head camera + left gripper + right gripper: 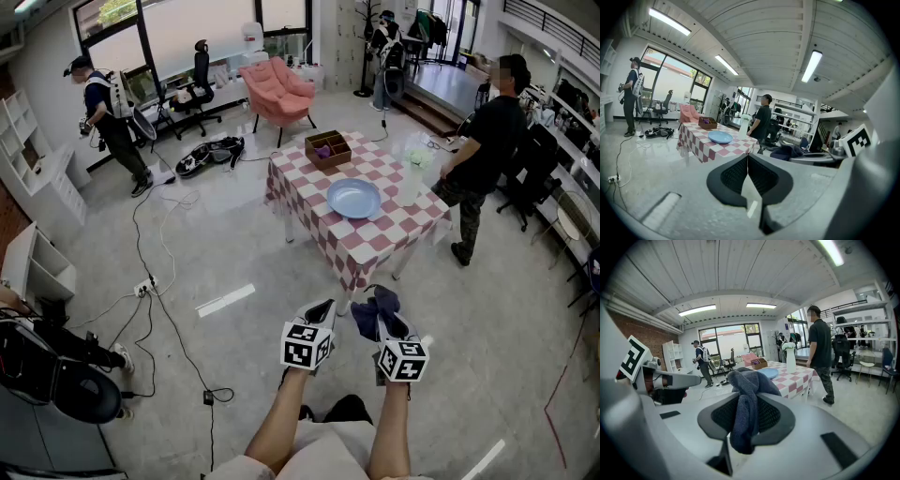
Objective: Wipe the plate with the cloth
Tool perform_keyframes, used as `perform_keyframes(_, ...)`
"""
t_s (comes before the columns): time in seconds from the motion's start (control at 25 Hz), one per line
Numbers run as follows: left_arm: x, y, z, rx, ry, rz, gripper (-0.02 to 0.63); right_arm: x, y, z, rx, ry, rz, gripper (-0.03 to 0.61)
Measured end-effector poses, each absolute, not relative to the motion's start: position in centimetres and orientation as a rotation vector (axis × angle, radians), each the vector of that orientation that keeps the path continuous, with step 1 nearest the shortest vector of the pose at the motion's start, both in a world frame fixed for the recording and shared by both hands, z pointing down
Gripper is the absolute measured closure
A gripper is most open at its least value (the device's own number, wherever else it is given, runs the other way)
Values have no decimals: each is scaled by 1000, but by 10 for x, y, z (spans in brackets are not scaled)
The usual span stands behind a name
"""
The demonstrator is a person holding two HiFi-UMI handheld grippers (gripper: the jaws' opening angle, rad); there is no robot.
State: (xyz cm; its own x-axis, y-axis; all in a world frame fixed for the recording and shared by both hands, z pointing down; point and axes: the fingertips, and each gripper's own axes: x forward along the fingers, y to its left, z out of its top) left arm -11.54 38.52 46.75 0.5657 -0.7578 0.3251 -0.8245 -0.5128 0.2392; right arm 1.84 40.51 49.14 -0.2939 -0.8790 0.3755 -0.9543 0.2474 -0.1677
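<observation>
A light blue plate lies on the checked table, well ahead of both grippers; the same plate shows in the left gripper view and, partly behind the cloth, the plate in the right gripper view. My right gripper is shut on a dark blue cloth, and that cloth hangs bunched between its jaws. My left gripper is shut with nothing in it, held beside the right one short of the table's near corner.
A brown box sits at the table's far end, a white bottle on its right side. A person in black stands close at the table's right. Another person walks far left. Cables cross the floor. A pink armchair stands behind.
</observation>
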Motion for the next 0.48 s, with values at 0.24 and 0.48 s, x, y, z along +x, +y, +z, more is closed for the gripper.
perform_keyframes(0.24,-126,383,478,2449,-1273,305,603,11,397,495,1745,-2323,578,488)
perform_keyframes(0.48,-140,368,494,2401,-1290,335,603,12,382,503,1794,-2337,634,488)
